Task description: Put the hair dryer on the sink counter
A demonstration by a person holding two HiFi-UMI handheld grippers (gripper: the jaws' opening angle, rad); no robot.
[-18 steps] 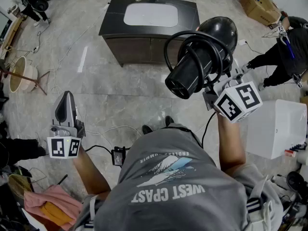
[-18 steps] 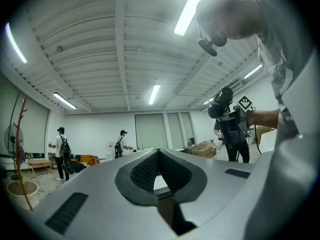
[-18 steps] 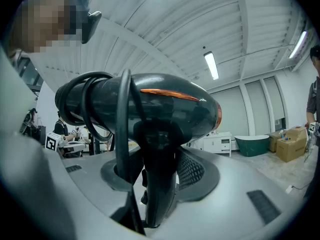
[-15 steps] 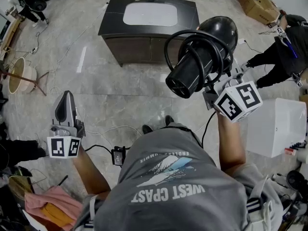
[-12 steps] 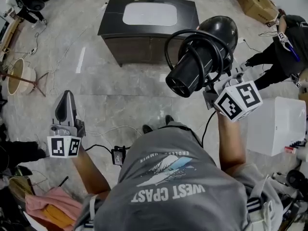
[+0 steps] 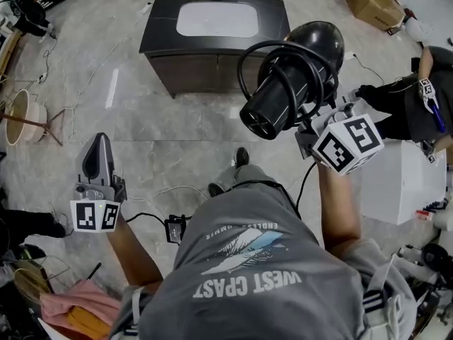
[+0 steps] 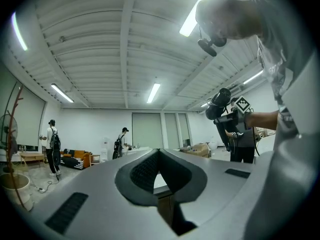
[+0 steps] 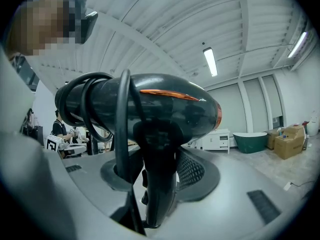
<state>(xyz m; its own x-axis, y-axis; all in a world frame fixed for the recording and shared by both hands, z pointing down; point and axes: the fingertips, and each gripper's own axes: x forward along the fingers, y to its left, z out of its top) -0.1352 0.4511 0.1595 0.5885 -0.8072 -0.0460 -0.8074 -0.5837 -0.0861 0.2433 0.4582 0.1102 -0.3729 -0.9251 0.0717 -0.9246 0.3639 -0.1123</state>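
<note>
Foot advanced, right claw gripping hair dryer, "WEST COAST" shirt

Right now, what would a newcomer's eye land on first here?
A black hair dryer, its cord looped round it, is held up in the right gripper at the head view's right. Ahead stands the dark sink counter with a white basin. The left gripper, lower left, is shut and empty.

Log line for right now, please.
right gripper: shut on hair dryer handle | left gripper: shut, empty | sink counter: ahead, dryer not yet there
</note>
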